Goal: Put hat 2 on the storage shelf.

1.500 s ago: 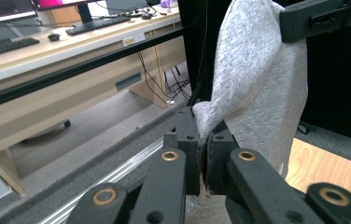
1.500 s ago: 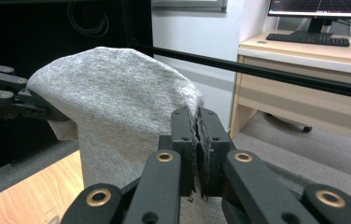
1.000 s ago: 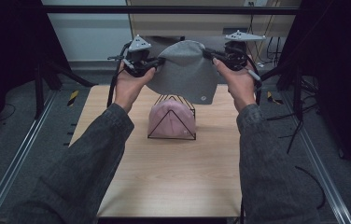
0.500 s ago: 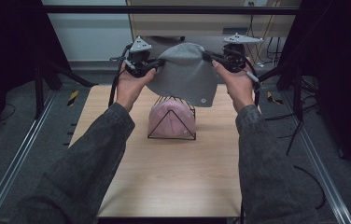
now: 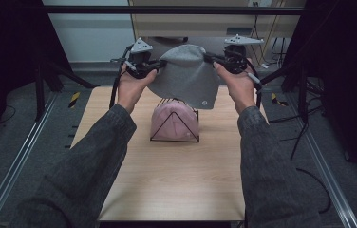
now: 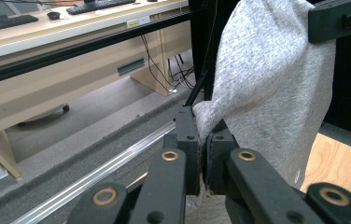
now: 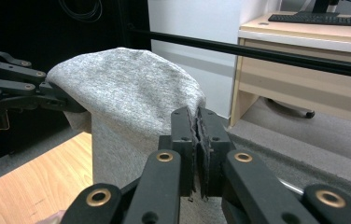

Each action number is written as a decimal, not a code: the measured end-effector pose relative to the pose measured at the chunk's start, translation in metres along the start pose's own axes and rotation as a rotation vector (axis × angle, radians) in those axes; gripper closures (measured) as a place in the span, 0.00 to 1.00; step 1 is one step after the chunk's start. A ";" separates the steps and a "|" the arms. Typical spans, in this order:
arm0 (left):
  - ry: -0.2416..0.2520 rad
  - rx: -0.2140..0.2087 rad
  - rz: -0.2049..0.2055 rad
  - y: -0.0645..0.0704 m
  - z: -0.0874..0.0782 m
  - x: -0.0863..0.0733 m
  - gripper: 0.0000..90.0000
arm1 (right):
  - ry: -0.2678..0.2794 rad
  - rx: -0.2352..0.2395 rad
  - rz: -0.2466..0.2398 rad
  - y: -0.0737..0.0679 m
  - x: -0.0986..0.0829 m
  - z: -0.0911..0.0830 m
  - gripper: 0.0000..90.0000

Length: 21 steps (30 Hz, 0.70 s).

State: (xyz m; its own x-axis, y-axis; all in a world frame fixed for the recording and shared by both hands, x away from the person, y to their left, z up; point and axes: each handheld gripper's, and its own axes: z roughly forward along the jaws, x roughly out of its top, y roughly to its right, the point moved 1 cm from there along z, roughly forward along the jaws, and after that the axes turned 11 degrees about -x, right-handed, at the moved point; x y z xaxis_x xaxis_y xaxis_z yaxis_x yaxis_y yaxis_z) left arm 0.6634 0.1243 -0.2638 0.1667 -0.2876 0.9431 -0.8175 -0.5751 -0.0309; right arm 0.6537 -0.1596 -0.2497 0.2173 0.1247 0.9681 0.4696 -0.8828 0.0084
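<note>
The grey hat (image 5: 186, 76) hangs in the air above the table's (image 5: 167, 190) far edge, stretched between both grippers. Right under it sits the pink hat (image 5: 174, 121) on a wire stand (image 5: 193, 137), just clear of the grey hem. Open tabletop all around the stand, plenty on the near side. Left gripper (image 5: 154, 65) is clamped tight on the hat's left edge, jaws pressed together on fabric. Right gripper (image 5: 213, 59) likewise pinches the right edge.

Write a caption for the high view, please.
Two hand-held claws, left and right, hold a soft grey knitted beanie above a pink hat on a black wire stand.
</note>
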 end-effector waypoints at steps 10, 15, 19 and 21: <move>-0.006 0.006 -0.005 -0.004 -0.005 -0.010 0.97 | -0.005 0.009 -0.014 -0.008 -0.001 0.002 0.97; -0.007 0.011 -0.010 -0.005 -0.012 -0.015 0.97 | -0.005 0.021 -0.023 -0.013 -0.002 0.004 0.97; -0.008 0.018 0.004 -0.003 -0.021 -0.014 0.97 | 0.003 0.032 -0.026 -0.018 0.001 0.003 0.97; -0.005 0.023 0.006 -0.003 -0.026 -0.015 0.97 | -0.003 0.040 -0.026 -0.021 0.000 0.005 0.97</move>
State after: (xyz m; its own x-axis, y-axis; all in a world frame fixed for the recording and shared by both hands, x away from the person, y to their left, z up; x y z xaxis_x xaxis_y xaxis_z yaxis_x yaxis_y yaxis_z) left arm 0.6485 0.1502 -0.2688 0.1648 -0.2947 0.9413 -0.8057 -0.5906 -0.0439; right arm 0.6484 -0.1389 -0.2515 0.2072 0.1490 0.9669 0.5090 -0.8604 0.0235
